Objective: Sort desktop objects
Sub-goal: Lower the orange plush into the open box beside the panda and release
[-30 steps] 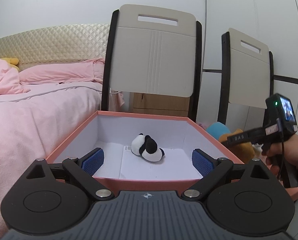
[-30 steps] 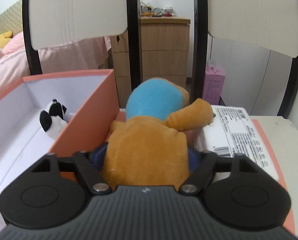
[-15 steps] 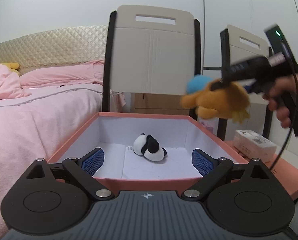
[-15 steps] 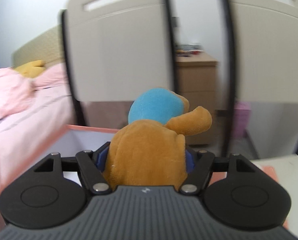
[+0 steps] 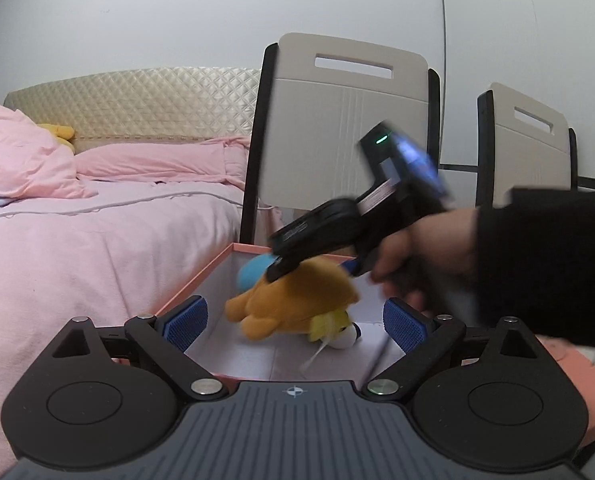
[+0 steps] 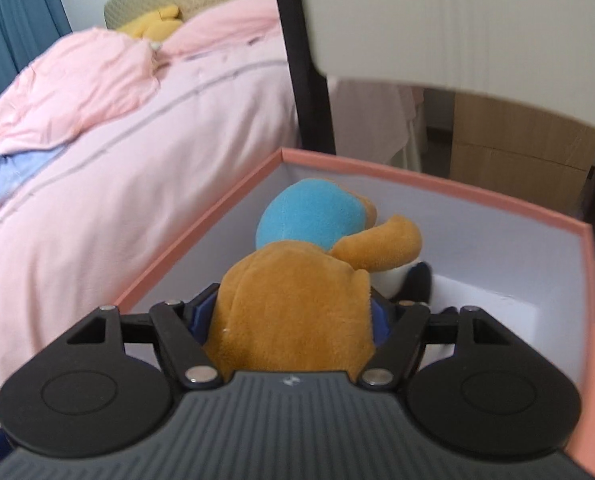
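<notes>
An orange plush toy with a blue head (image 6: 297,304) is held in my right gripper (image 6: 293,316), whose blue pads press both its sides. The toy hangs inside the pink box with a white inside (image 6: 437,182), just above its floor. It also shows in the left wrist view (image 5: 293,300), with the right gripper (image 5: 317,256) above it. A small panda plush (image 6: 411,280) lies in the box, mostly hidden behind the toy. My left gripper (image 5: 295,320) is open and empty at the box's near edge (image 5: 185,292).
A bed with pink bedding (image 5: 77,240) lies to the left of the box. Two chairs with cream backs (image 5: 349,128) stand behind it. A wooden cabinet (image 6: 517,148) is behind the chair. A yellow plush (image 6: 153,24) lies on the bed.
My right gripper has carried the orange plush from the right of the box up, leftward over the rim, and down into the box. The left gripper has stayed open at the near edge.
</notes>
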Tool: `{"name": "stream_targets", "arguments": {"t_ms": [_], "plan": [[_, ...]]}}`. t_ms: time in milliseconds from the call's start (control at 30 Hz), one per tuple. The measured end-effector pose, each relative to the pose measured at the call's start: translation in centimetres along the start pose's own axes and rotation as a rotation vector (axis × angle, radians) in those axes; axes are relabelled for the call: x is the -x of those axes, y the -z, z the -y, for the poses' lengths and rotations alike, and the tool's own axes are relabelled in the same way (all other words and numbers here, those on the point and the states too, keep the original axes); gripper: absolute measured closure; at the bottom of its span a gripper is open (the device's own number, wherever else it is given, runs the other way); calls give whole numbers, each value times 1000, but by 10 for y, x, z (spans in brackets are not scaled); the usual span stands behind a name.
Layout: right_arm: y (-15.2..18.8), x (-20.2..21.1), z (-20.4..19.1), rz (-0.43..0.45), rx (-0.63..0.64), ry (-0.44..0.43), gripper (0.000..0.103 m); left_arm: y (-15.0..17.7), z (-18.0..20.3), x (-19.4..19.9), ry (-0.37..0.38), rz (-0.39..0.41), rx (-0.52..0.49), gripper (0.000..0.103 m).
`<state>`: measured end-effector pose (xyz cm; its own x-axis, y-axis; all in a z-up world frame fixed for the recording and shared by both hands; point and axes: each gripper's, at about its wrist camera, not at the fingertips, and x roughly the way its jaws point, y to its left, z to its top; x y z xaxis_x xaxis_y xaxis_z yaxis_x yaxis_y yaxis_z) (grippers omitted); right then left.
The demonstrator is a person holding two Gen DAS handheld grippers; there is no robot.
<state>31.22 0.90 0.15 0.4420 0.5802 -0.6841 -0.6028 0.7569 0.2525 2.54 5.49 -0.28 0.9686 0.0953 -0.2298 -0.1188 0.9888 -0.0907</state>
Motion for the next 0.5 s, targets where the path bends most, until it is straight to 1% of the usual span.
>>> {"name": "stream_targets", "arguments": {"t_ms": [100, 133, 200, 300, 367, 433, 500], "plan": [[-2, -28, -1, -24, -3, -2, 30, 1, 0, -1, 1, -12, 3, 7], [1, -34, 2, -35, -11, -9, 27, 1, 0, -1, 0, -14, 4, 7], [3, -46, 5, -70, -32, -24, 25, 0, -1, -1, 2, -14, 6, 7], [8, -58, 6, -118, -42, -19, 20, 0, 0, -1, 11, -15, 5, 7], [8, -54, 10, -114, -61, -24, 15, 0, 1, -2, 17, -20, 0, 7], [7, -45, 14, -87, -94, -30, 7, 1, 1, -3, 22, -24, -5, 7], [2, -33, 13, -44, -93, -30, 6, 0, 0, -3, 25, -23, -6, 7]]}}
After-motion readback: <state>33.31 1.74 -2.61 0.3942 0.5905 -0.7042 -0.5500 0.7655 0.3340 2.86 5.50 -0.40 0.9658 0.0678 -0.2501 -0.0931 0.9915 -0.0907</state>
